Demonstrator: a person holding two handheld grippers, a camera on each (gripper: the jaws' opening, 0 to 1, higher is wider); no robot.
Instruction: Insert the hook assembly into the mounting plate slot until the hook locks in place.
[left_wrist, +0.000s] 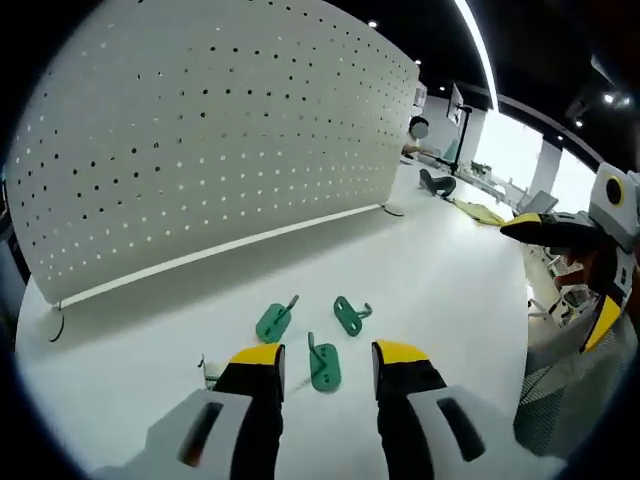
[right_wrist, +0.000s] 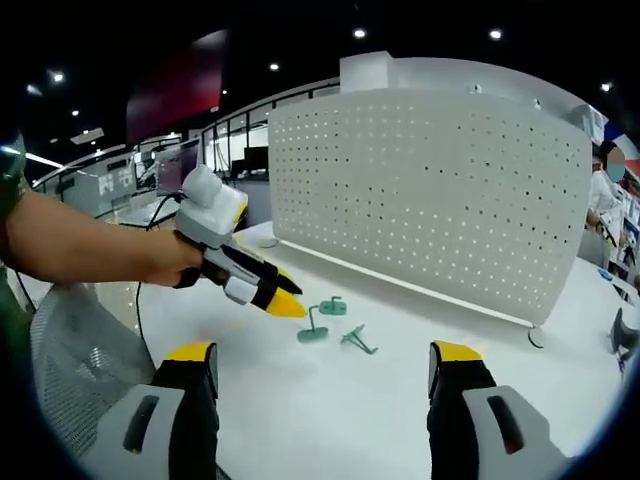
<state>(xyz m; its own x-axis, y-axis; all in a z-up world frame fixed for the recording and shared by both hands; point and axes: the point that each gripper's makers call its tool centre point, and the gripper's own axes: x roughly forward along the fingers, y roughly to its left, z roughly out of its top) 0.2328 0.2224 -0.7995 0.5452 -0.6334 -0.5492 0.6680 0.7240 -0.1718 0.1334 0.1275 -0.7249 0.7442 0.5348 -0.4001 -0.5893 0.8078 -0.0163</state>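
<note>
Left gripper (left_wrist: 328, 358), jaws spread apart, hovers over one green hook (left_wrist: 323, 366) on the table (left_wrist: 440, 280), seemingly lining up a pick. Two more hooks (left_wrist: 350, 314) lie beyond, before the upright pegboard (left_wrist: 220, 130). Right gripper (right_wrist: 326, 372) waits open, well back.

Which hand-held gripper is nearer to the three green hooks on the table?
Left. The left hand-held gripper hovers just over the green hooks; the right hand-held gripper hangs farther back from them.

the pegboard (left_wrist: 200, 130) runs off the picture's top and left edges in the left gripper view. beside it on the counter (left_wrist: 450, 290), the far clutter is too small and blurred to identify.
</note>
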